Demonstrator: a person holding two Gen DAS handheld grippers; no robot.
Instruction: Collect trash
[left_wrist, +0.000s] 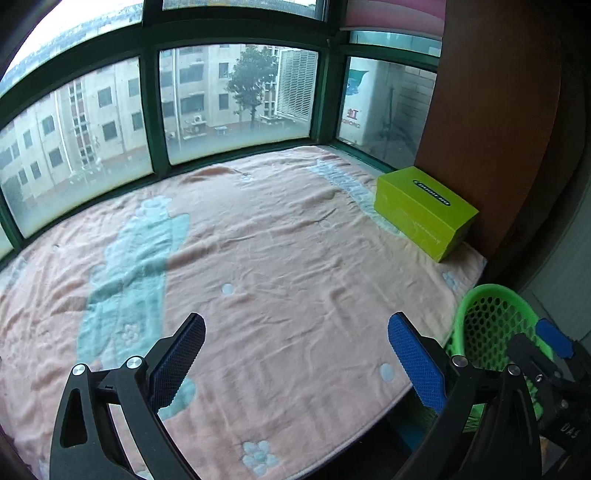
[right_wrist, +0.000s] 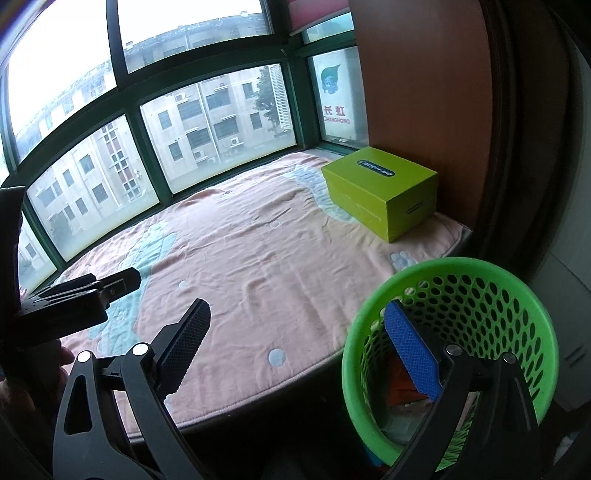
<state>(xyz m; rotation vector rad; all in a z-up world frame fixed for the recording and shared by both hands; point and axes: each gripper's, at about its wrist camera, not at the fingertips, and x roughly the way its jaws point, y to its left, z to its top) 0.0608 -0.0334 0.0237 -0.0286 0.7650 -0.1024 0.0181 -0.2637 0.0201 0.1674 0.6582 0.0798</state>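
Both tools, left (left_wrist: 295, 354) and right (right_wrist: 295, 339), wide open, empty; blanket (left_wrist: 277, 266) bare mid-frame; green basket (right_wrist: 369, 314) lower right, contents unclear.

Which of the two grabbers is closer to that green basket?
The right. The right gripper sits at the green basket, one finger over its rim. The left gripper hovers over the pink blanket, off to the basket's left side. Both are open and empty.

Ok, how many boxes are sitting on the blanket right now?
1: the lime-green box at the blanket's far right corner, against the brown panel. Nothing else shows on it.
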